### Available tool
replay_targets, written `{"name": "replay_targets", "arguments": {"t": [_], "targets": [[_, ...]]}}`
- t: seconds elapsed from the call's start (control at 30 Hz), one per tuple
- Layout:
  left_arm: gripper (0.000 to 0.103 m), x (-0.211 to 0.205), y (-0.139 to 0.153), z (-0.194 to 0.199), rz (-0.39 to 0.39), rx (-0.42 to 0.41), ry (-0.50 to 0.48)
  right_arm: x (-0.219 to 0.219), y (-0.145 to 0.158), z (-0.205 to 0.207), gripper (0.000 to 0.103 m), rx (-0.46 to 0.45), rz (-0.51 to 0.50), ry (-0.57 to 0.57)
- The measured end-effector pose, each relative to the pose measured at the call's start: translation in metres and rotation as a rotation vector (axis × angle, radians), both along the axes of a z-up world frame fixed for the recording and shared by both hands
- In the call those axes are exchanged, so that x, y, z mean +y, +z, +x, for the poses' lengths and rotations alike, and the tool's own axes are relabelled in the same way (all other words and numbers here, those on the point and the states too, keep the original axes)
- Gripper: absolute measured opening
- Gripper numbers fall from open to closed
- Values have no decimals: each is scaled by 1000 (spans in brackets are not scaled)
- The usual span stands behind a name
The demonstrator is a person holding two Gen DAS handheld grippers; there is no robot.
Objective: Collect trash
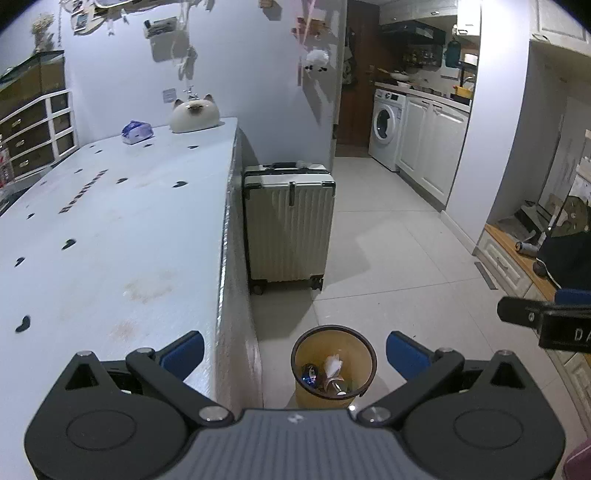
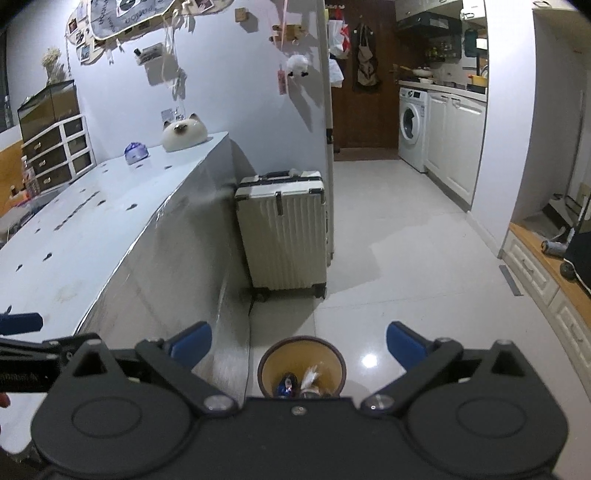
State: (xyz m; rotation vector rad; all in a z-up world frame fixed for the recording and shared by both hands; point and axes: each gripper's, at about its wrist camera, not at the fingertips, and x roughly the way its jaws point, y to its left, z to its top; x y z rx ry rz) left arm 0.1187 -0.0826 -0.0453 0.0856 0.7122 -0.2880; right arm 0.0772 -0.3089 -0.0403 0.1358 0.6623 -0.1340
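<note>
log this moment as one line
left gripper: open, empty | right gripper: open, empty | bin: on floor by table, holds trash

Pale tabletop and tiled floor

On the tabletop (image 1: 110,229) rest a cat-shaped ornament (image 1: 194,117) and a blue packet (image 1: 137,132) at its far end. On the floor (image 1: 399,258) stand a suitcase (image 1: 289,225) and a trash bin (image 1: 333,363).

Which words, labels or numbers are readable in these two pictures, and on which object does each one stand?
"DA": white letters on the right gripper's black body, cut off by the edge of the left wrist view.
Dark row of letters on the table top: too distorted to read.
Print on the hanging wall banner: upside down and blurred, unreadable.
Small print on the left gripper's body: too blurred.
</note>
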Motion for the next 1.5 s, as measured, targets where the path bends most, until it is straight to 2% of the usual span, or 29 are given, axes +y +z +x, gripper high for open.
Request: {"name": "replay_targets", "arguments": {"t": [0.27,0.47,1.1,1.5], "targets": [[103,12,-9,-14,1,37,-15,13,-8,-20,102,27,-19,-5],[103,18,-14,-23,-3,36,-6,21,-13,-31,102,41,-24,-1],[103,37,-17,-31,3,22,69,41,-14,-33,102,41,-46,19],[103,41,-17,-29,4,15,77,43,-14,-37,102,40,-49,17]]}}
